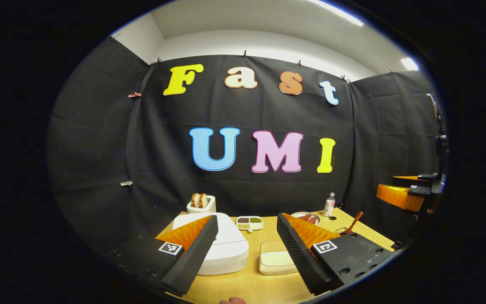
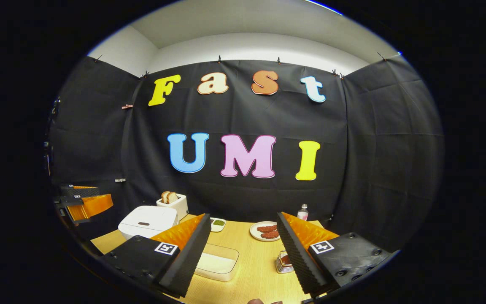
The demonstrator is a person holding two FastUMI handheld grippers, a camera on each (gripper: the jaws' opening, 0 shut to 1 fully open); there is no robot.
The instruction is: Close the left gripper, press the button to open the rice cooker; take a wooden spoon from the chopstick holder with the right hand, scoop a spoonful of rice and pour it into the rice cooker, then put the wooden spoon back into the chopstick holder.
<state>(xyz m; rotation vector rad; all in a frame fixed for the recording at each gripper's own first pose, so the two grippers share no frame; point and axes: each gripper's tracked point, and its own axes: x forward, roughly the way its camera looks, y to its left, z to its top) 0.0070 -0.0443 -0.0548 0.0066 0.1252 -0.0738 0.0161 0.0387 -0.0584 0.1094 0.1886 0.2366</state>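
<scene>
Both grippers are hovering with jaws spread wide: left gripper (image 1: 247, 249), right gripper (image 2: 243, 249). At two o'clock, the wooden spoon (image 1: 355, 221), likely light and stiff, is best pinched mid-handle.

Your wooden table (image 1: 268, 283) carries the rice cooker (image 1: 222, 245), rice box (image 1: 276, 258), toaster (image 1: 201, 205), plate (image 1: 306, 218), bottle (image 1: 329, 204) and chopstick holder (image 2: 284, 262).

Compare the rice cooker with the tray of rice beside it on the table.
The rice cooker is taller and bulkier, while the tray of rice is low and flat. The rice cooker has its lid shut, so its inside is hidden; the tray of rice is open on top, showing the rice. Both are white with rounded corners and stand side by side on the wooden table.
</scene>
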